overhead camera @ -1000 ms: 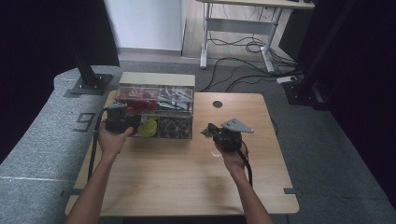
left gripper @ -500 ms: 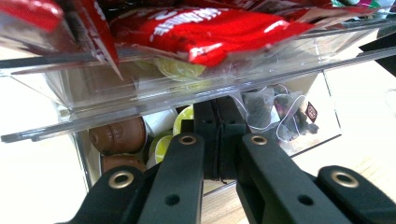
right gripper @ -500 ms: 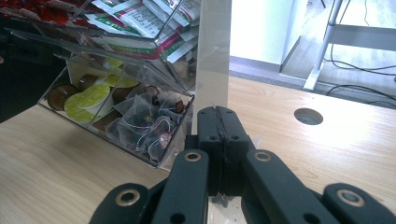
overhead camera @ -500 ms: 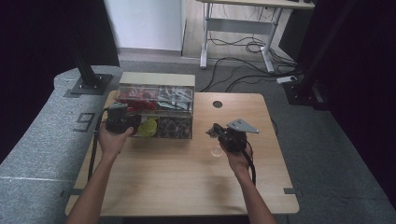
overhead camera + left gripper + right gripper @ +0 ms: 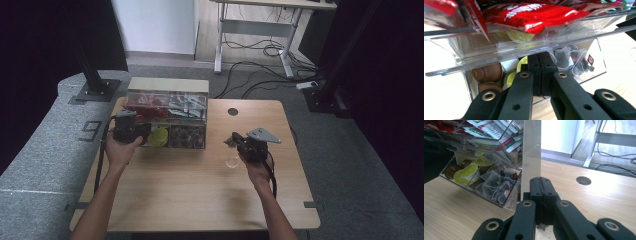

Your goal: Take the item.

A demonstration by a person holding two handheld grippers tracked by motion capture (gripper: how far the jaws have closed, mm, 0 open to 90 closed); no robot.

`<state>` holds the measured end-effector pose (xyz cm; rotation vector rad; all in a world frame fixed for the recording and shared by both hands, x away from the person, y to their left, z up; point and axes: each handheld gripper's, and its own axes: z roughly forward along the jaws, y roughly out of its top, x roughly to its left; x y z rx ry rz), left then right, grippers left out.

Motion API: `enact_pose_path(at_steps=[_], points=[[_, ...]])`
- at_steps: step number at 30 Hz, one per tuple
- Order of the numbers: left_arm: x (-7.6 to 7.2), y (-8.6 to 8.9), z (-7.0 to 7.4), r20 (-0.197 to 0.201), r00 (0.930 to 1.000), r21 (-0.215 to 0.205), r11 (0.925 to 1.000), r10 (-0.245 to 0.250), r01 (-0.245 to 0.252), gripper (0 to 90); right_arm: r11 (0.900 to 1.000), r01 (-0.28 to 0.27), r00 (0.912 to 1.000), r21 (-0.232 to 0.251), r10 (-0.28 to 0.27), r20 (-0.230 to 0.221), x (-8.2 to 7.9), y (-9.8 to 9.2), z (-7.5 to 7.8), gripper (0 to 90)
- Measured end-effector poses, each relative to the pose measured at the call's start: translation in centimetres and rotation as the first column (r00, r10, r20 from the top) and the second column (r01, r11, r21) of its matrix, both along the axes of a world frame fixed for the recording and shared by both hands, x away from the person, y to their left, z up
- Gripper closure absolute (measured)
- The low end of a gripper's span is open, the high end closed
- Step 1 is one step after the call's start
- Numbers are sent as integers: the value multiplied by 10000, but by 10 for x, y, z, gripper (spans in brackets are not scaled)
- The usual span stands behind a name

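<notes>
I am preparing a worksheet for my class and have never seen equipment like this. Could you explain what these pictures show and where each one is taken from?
A person sits at a light wooden table and holds a black two-jaw hand gripper in each hand; there is no robot arm. The high view looks down from above the person. The other two pictures come from cameras riding on the grippers and looking along their black jaws.

On the table stands a clear plastic organiser box. It holds red foil packets, green-lidded capsules, brown capsules and mesh tea bags.

The left gripper is at the box's lower front, jaws shut. The right gripper is beside the box, also shut. Whether either pinches anything I cannot tell.
</notes>
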<state>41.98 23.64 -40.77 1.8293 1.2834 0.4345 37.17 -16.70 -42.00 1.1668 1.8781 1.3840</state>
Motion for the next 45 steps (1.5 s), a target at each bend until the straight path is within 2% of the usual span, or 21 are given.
enact_pose_path(at_steps=[20,22,25,38,45], points=[[0,0,-1,-5,10000,10,10000,-23,23,891,9996,268,9993,-68,-270,-248,7,-10,-8,884],[1,0,-1,-2,10000,19,10000,-20,20,891,9995,304,9992,-106,-307,-246,7,-10,-9,865],[1,0,-2,-15,10000,33,10000,-27,27,891,9983,398,9991,-424,-403,-108,7,-9,-11,738],[0,0,-5,-64,10000,-11,10000,-13,13,891,9994,329,9993,-131,-331,-172,1,-15,-18,608],[0,0,-5,-61,10000,-18,10000,-27,26,891,9998,145,9995,-96,-148,-275,-6,-19,-25,581]])
